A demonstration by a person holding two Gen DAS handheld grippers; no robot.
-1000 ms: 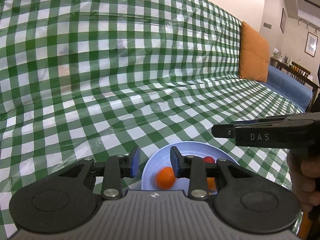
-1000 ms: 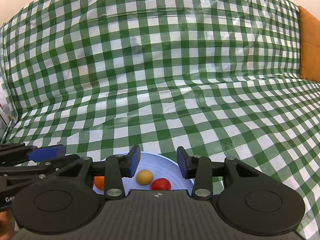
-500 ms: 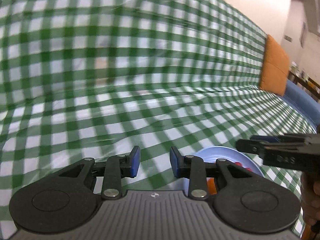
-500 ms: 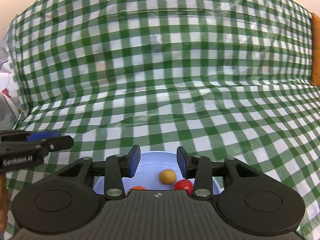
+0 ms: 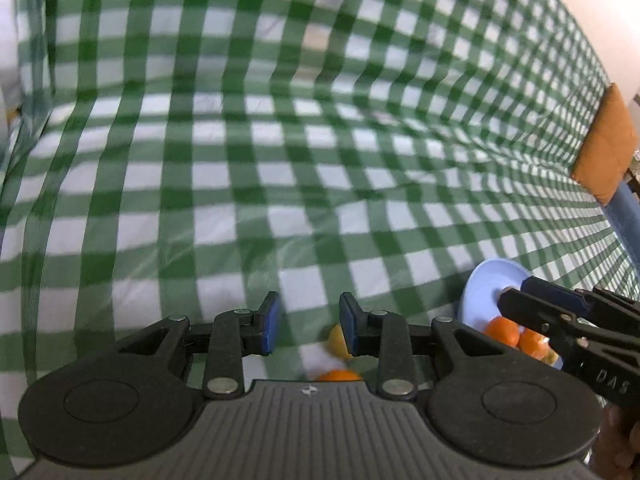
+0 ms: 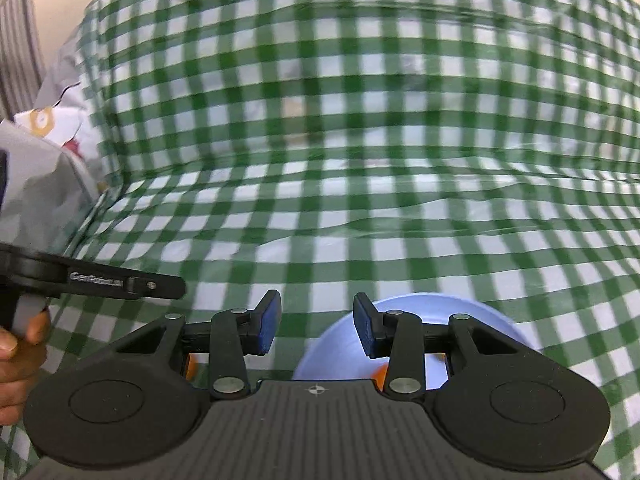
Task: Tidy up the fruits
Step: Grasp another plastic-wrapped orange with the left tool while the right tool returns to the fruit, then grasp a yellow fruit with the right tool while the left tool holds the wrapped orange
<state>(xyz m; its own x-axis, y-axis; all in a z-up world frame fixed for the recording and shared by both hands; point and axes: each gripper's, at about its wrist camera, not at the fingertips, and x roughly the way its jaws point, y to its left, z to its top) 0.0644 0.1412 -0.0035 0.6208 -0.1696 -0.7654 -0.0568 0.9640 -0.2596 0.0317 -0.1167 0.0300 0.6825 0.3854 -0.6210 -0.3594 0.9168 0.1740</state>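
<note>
A pale blue plate (image 5: 486, 280) lies on the green-checked cloth (image 5: 280, 160) at the lower right and holds two oranges (image 5: 502, 330). Two loose fruits lie on the cloth beneath my left gripper (image 5: 308, 328): a yellow one (image 5: 336, 342) by its right finger and an orange one (image 5: 338, 376) half hidden by the body. The left jaws stand open with only cloth between them. My right gripper (image 6: 316, 328) is open too, empty, with the plate (image 6: 424, 308) just beyond its right finger. Its fingertips (image 5: 516, 300) hang over the plate.
An orange cushion (image 5: 604, 152) and a blue padded edge (image 5: 624, 220) lie far right. Grey patterned fabric (image 6: 36, 168) is bunched at the cloth's left edge. A hand (image 6: 20, 344) holds the left gripper's handle (image 6: 100, 280). The cloth rises into a slope behind.
Both grippers have swung left over the cloth. In the left wrist view the plate slid from under the fingers to the far right, and two loose fruits came into view below.
</note>
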